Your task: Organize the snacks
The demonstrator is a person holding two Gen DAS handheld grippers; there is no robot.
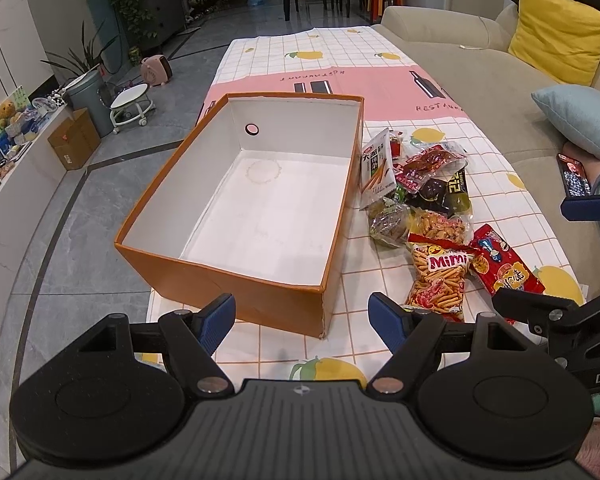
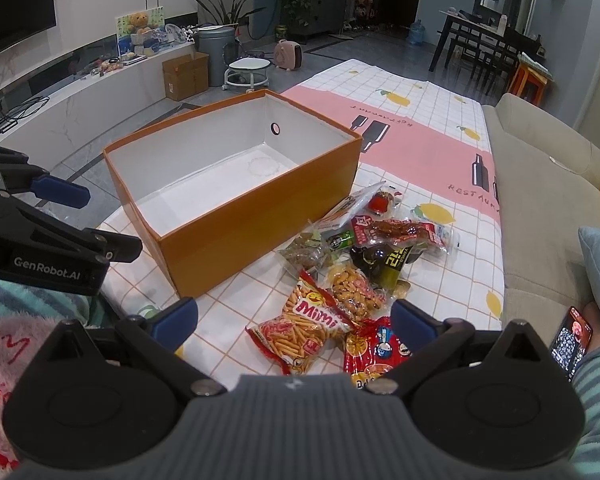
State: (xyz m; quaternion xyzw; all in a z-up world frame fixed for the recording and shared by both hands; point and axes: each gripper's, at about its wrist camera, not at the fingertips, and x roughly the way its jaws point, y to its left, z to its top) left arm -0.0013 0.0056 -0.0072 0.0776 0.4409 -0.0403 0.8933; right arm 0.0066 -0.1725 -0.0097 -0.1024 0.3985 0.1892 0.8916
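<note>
Grey tiled floor, a beige sofa with one yellow cushion and one pale blue cushion, and a dark dining set far back surround our low table, which is covered by a checked cloth printed with lemons and a pink band. On it we see one orange box, open-topped, white inside and empty, with a round hole in its far wall. Just beside its right wall lies a heap of snack packets; we count roughly nine, among them one orange Mimi bag and one red packet nearest us. Our left gripper hovers spread wide before the box's near corner, holding nothing. Our right gripper hangs equally spread above the Mimi bag and red packet, empty.
</note>
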